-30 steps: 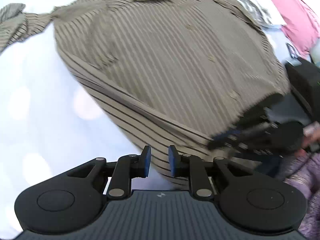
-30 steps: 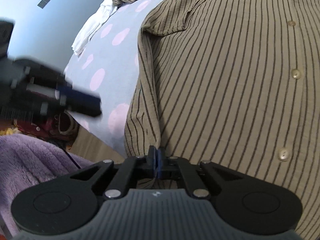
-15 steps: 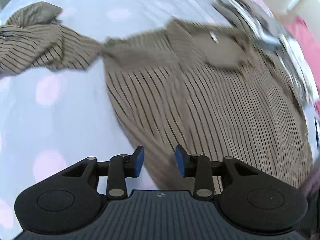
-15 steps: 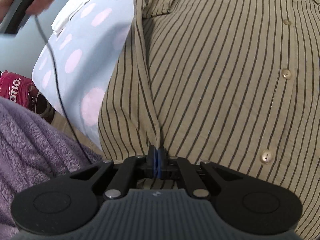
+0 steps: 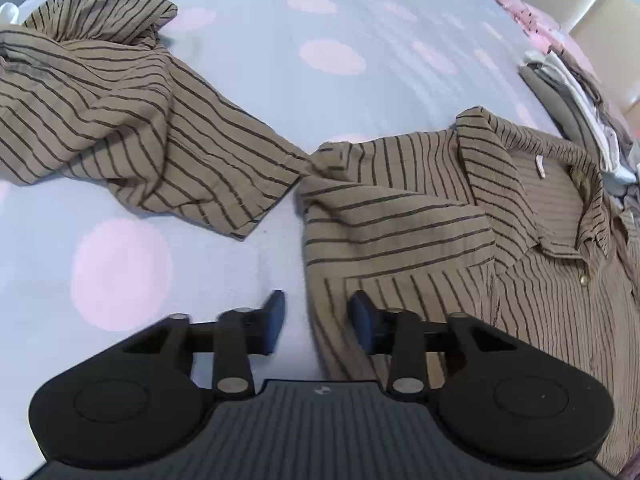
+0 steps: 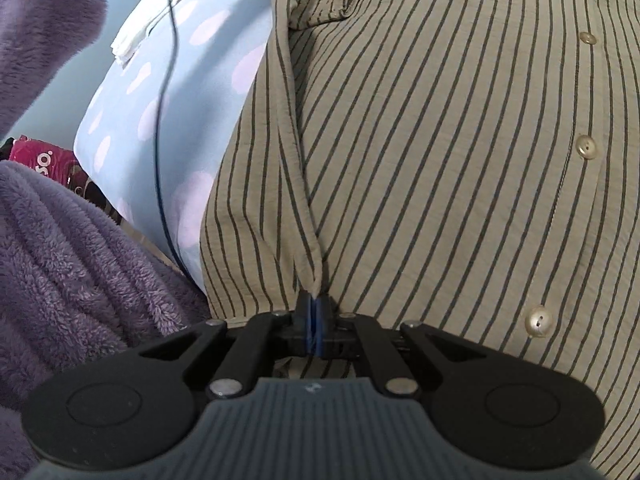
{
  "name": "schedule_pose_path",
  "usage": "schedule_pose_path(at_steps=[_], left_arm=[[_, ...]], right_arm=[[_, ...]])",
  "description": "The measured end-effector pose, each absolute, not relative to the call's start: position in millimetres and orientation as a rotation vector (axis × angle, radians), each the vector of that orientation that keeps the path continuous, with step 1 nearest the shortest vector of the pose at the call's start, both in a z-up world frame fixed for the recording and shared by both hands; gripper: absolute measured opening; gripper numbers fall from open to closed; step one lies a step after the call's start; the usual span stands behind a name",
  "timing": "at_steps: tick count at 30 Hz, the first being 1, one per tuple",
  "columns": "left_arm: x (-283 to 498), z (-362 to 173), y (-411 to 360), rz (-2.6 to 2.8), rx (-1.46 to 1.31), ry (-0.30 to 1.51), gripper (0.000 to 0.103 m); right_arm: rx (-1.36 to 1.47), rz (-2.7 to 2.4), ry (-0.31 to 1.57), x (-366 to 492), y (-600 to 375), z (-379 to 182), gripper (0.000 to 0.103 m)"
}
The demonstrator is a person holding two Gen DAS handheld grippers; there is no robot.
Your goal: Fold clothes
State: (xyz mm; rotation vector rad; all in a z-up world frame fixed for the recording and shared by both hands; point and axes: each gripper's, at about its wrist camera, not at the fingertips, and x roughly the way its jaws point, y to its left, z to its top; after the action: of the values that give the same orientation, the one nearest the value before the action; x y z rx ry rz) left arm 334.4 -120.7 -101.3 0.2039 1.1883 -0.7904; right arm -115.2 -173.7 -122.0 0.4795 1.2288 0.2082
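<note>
The striped button shirt (image 5: 420,216) lies flat on the polka-dot bed (image 5: 320,20), its long axis running from the collar at right toward the crumpled sleeve (image 5: 100,112) stretching left. The left tongs (image 5: 318,322) straddle the shirt's side edge just below the shoulder, closing, pads not yet pressing cloth. The right tongs (image 6: 316,320) pinch a fold near the hem. A red package (image 6: 44,160) reads "so".
</note>
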Motion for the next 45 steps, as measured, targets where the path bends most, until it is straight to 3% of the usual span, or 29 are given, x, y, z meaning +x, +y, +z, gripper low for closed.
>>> schedule_pose_path(at_steps=[1,3,14,23,33,36,40,45], left_arm=[[333.3,-100.3,-120.3,-0.805,0.183,1.184,0.003],[328.2,-92.2,-123.8,-0.811,0.193,1.149,0.001],[265.1,-34.2,-201.6,-0.905,0.408,0.967,0.0],[214.3,-58.6,-292.7,-0.987,0.569,0.963,0.0],[181.7,-84.3,-325.2,-1.046,0.642,0.982,0.0],[178.5,-88.6,-322.6,-1.044,0.635,0.994,0.002],[176.0,-77.6,-303.1,-1.037,0.572,0.989,0.017],[151.4,-51.5,-254.9,-1.053,0.575,0.955,0.019]], right_arm=[[0.48,0.214,1.222,-116.0,-173.3,-120.6,0.003],[0.487,0.227,1.202,-118.3,-172.1,-115.9,0.003],[0.628,0.234,1.122,-153.5,-184.6,-92.0,0.003],[0.695,0.204,1.155,-179.5,-191.5,-96.8,0.002],[0.796,0.277,1.227,-185.3,-182.6,-122.7,0.002],[0.847,0.281,1.263,-196.5,-192.7,-134.2,0.002],[0.872,0.249,1.28,-198.0,-195.5,-145.2,0.002],[0.818,0.232,1.291,-197.9,-188.7,-151.1,0.002]])
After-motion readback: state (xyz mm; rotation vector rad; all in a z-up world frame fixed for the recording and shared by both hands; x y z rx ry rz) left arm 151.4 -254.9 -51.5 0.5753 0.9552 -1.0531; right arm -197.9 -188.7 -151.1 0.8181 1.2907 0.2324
